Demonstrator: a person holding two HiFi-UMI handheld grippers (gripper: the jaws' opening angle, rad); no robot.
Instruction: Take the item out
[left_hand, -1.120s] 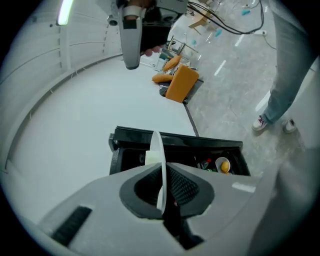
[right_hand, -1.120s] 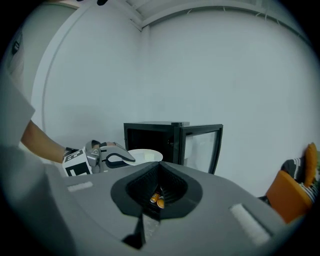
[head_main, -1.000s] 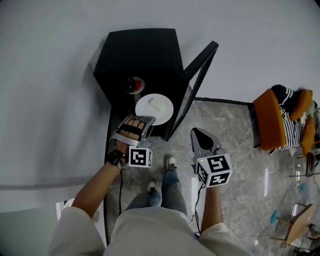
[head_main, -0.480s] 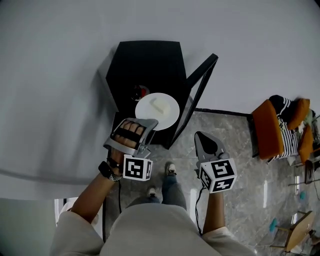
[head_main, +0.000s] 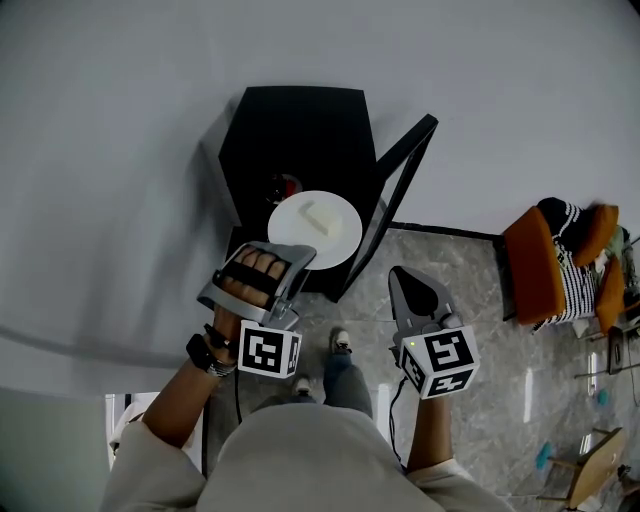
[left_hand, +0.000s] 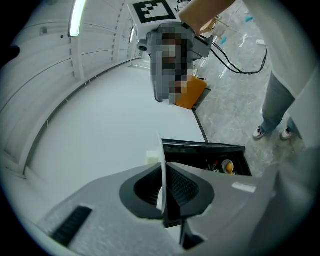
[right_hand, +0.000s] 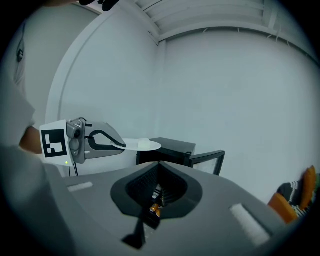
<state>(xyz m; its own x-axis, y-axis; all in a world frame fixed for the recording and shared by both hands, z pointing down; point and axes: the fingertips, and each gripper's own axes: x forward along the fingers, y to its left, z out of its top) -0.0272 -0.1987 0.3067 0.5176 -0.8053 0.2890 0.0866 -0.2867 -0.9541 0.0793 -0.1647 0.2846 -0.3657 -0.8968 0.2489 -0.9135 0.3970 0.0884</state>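
Note:
A white plate (head_main: 315, 228) with a small white piece (head_main: 320, 216) on it hangs level in front of the black cabinet (head_main: 295, 130). My left gripper (head_main: 293, 256) is shut on the plate's near rim. In the left gripper view the plate (left_hand: 161, 150) shows edge-on between the pads. The right gripper view shows the plate (right_hand: 142, 145) held out by the left gripper (right_hand: 117, 144), clear of the cabinet (right_hand: 170, 149). My right gripper (head_main: 403, 272) hovers to the right, below the open door (head_main: 400, 190), shut with nothing in it.
Small items, one red (head_main: 285, 185) and one yellow (left_hand: 227, 166), stay inside the cabinet. The door (right_hand: 207, 159) stands open to the right. An orange chair (head_main: 540, 255) with striped cloth is at the far right. The person's shoes (head_main: 341, 343) are on the marble floor.
The left gripper has drawn back toward me with the plate, which now sits further out from the cabinet's opening. The right gripper has hardly moved.

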